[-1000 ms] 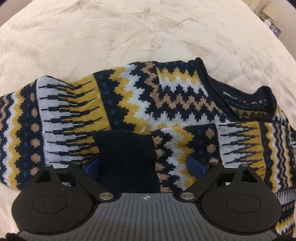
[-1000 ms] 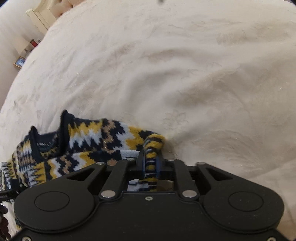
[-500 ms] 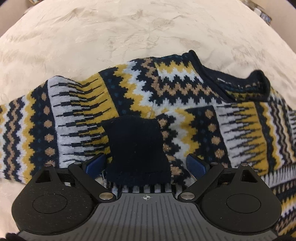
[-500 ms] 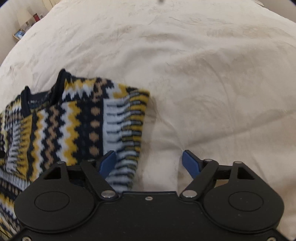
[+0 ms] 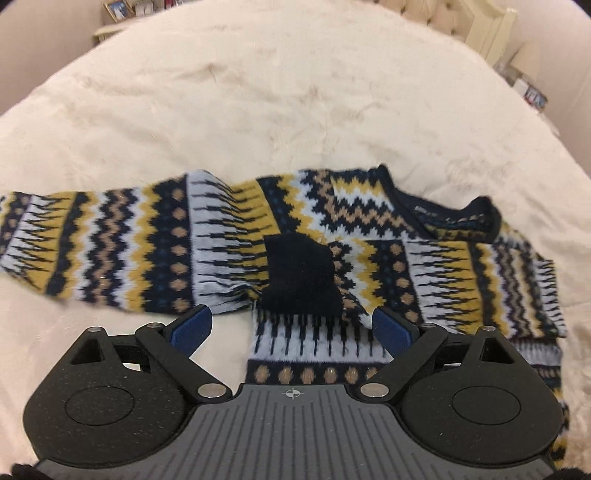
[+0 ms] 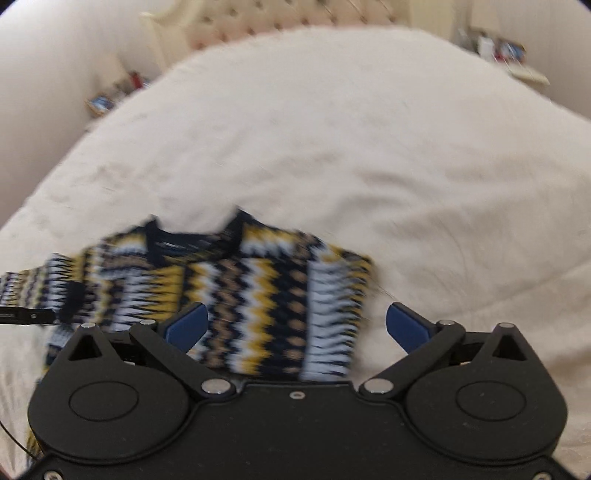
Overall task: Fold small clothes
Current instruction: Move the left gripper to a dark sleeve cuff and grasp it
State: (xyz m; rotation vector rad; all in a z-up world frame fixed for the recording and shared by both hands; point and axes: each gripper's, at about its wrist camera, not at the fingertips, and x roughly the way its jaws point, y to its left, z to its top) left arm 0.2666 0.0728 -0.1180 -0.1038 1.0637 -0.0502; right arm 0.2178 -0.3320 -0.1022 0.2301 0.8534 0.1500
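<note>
A small knit sweater [image 5: 229, 243] in navy, yellow, white and tan zigzags lies on a cream bedspread [image 5: 258, 110]. One sleeve is folded across the chest, its navy cuff [image 5: 299, 273] near the middle. The other sleeve stretches out to the left. My left gripper [image 5: 291, 326] is open and empty, just above the sweater's near edge. In the right wrist view the sweater [image 6: 258, 295] is blurred, collar at the far side. My right gripper [image 6: 295, 325] is open and empty over its right part.
A tufted headboard [image 6: 280, 18] and a bedside shelf with small items [image 6: 110, 96] stand at the far end of the bed. More shelves with clutter [image 5: 532, 92] show at the right. A bedside table [image 5: 125, 14] is at the far left.
My right gripper let go of the sleeve it held a second ago and opened. Both grippers have pulled back and up from the sweater, so more of the bed shows.
</note>
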